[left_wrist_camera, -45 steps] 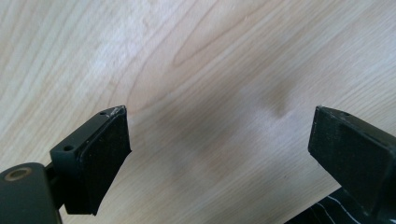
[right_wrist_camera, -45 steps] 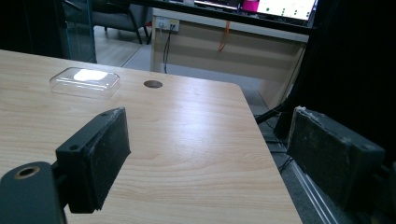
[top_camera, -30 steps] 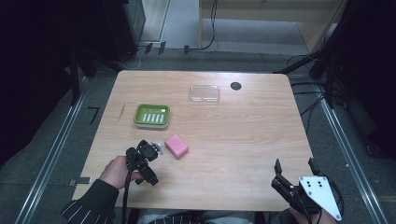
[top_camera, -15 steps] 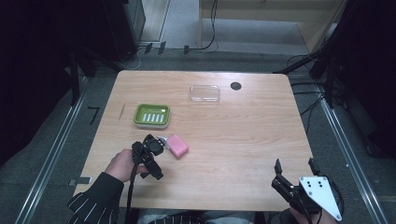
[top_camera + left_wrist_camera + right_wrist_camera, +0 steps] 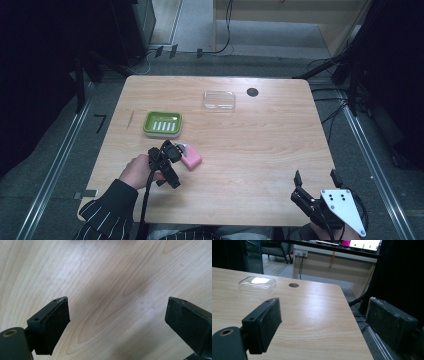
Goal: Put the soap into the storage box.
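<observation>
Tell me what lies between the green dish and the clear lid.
Only bare table. In the high view, nothing sits in the stretch from the green dish to the clear lid.

A light wooden table [image 5: 260, 150] with rounded corners and visible grain carries four things. A pink block [image 5: 191, 159] lies just beside the left tongs [image 5: 172, 150], on their right as seen from above; whether they touch cannot be told. A green tray [image 5: 162, 124] with pale slots sits a little beyond the left tongs, toward the far edge. A clear plastic lid [image 5: 219, 100] lies farther off, well ahead of the right tongs [image 5: 315, 179] and to their left. A small dark round hole [image 5: 252, 92] in the tabletop sits just right of the lid. Bare wood lies under the left tongs.
</observation>
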`<state>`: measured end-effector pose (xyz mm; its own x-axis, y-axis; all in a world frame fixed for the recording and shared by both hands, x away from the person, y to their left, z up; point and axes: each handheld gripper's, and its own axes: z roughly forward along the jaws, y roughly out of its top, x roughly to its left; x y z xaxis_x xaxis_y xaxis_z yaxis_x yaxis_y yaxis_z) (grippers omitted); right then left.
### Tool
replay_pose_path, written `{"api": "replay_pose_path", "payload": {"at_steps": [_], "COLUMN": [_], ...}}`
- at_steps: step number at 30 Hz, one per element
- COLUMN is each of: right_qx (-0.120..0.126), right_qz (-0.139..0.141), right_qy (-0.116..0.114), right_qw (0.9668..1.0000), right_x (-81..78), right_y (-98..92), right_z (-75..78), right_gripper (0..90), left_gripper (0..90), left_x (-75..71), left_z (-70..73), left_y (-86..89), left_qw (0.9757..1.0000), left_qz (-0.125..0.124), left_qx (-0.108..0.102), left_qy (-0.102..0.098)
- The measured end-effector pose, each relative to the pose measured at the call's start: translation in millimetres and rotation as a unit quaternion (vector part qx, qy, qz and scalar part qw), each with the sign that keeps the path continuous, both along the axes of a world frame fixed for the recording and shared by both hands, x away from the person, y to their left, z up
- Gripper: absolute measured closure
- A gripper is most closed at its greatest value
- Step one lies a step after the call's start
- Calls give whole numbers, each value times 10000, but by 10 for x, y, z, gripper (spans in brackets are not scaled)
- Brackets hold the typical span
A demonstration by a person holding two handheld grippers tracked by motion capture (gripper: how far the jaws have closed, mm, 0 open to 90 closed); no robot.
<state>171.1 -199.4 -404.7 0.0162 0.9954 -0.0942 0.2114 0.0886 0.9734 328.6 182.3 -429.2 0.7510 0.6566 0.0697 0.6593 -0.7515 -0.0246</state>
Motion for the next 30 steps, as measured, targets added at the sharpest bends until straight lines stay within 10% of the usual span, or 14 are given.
{"api": "replay_pose_path", "payload": {"at_steps": [30], "right_qx": [12], "right_qz": [-10], "right_qy": [0], "right_qw": [10000], "right_x": [-1], "right_y": [0], "right_z": [-1], "right_gripper": [128], "left_gripper": [33], "left_x": [418], "left_z": [83], "left_y": [-414], "left_qw": [9991], "left_qz": [-151], "left_qx": [-230], "left_qy": [-318]}}
